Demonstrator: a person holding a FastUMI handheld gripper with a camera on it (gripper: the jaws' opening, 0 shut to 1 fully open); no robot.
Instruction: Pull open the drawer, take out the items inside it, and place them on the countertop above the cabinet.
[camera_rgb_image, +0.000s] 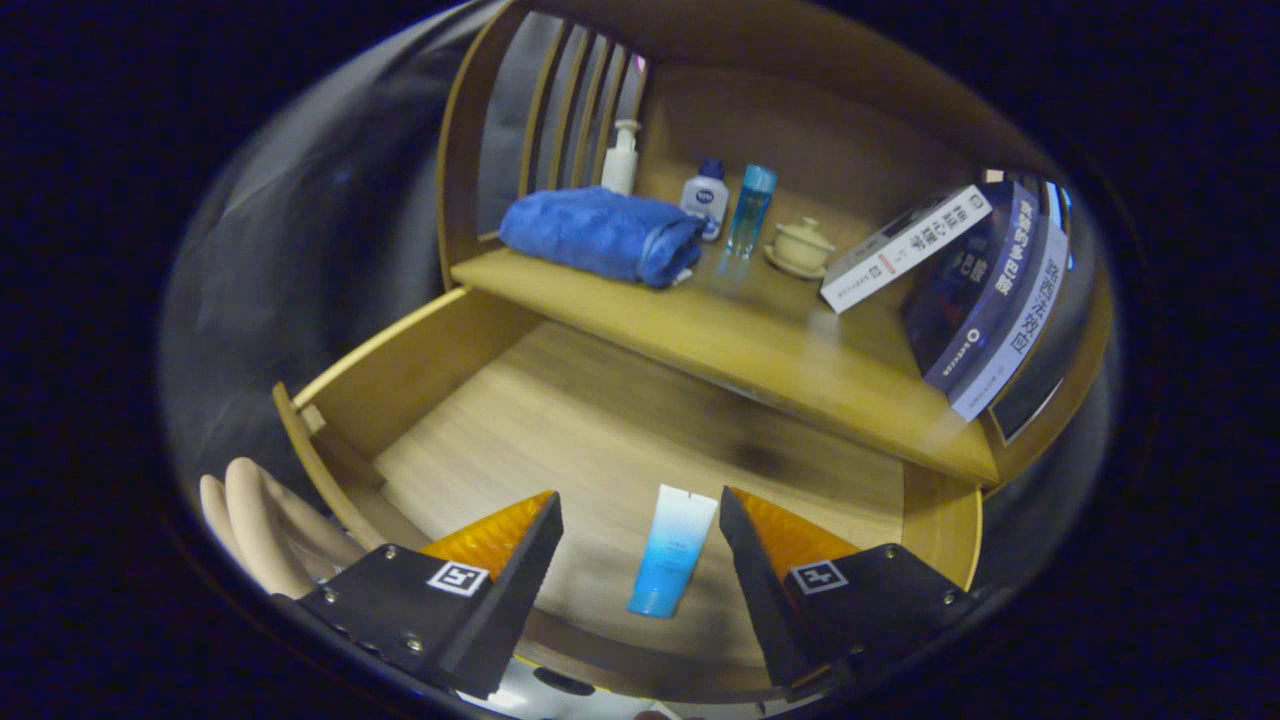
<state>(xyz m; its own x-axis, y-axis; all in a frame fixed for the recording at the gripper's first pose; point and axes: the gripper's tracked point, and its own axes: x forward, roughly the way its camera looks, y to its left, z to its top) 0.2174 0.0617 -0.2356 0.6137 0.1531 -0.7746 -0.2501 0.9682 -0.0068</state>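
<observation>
Hovering over the open drawer: claw spread wide, gripping nothing, fingers straddling the blue-white tube lying flat on the drawer floor. Tube sits between the fingers with a gap on both sides, so looks lined up for a pinch. Worktop above already carries a blue towel, bottles, books; free space near its front edge.

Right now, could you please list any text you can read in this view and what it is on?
Books: print on spines and cover, too tilted and blurred to read.
White bottle: dark logo, too small.
Tube between the open gripper's fingers: no legible print.
Nothing can be quoted.
</observation>
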